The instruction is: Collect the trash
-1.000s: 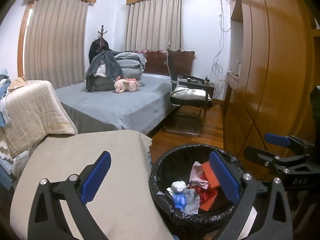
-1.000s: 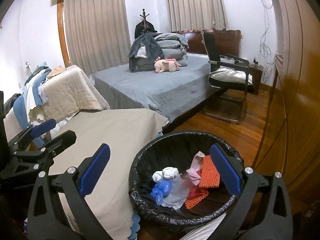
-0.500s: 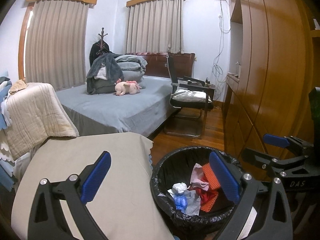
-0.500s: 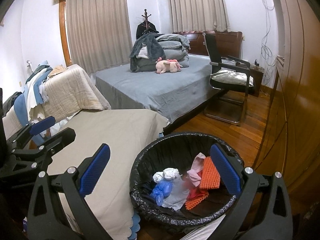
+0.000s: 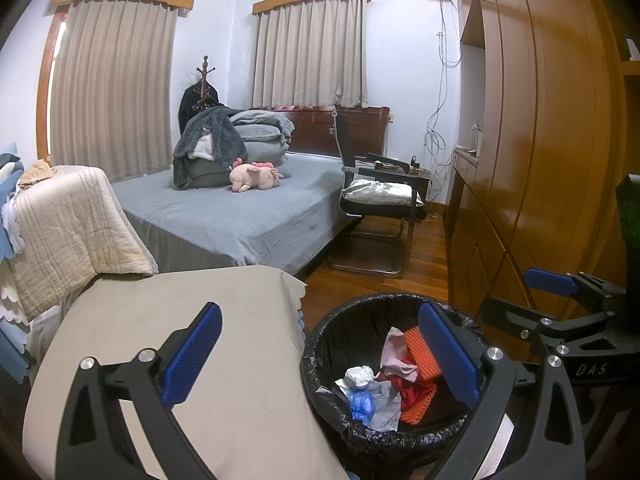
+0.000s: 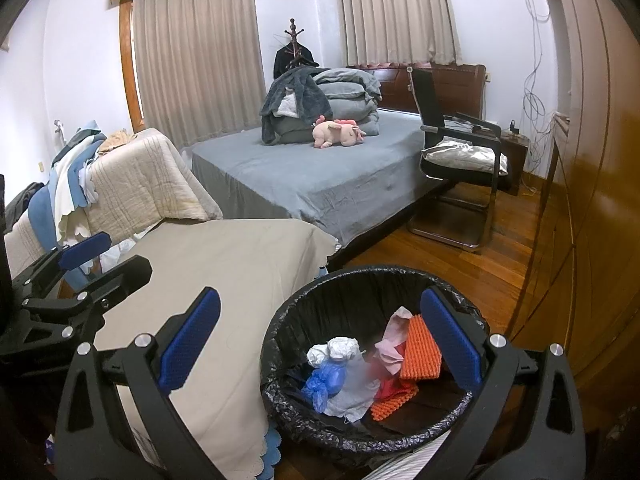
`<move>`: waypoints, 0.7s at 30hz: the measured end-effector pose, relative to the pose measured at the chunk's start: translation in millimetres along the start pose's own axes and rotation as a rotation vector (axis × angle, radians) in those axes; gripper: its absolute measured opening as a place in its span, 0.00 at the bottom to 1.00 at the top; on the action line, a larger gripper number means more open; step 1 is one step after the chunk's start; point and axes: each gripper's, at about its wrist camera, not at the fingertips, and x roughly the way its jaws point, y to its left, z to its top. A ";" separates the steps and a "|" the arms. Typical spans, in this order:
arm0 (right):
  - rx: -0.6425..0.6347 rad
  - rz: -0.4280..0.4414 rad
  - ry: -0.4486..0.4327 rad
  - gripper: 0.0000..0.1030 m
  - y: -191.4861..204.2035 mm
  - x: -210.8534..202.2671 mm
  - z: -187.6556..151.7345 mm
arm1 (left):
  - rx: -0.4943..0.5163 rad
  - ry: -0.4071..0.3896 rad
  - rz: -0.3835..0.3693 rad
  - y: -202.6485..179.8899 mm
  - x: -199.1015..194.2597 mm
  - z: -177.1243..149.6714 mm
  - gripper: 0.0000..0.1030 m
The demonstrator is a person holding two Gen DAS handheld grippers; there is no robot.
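Both claws (image 5: 320,352) (image 6: 320,344) wide apart, empty, above the trash bin (image 5: 332,344) (image 6: 288,320).

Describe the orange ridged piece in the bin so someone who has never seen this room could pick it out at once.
Start at the black-lined trash bin on the wooden floor beside the beige-covered table. Among the trash inside, look toward the right: the orange ridged piece leans there beside a pink scrap. Alone in the bin, it is bright orange with ridges.
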 end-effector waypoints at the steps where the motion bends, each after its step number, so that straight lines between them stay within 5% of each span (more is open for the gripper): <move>1: 0.000 0.001 0.000 0.95 0.3 0.0 0.1 | -0.001 0.000 0.000 0.0 -0.3 0.6 0.94; 21: -0.001 0.002 0.000 0.95 3.1 0.5 1.0 | 0.000 0.001 -0.001 1.8 -0.3 0.8 0.94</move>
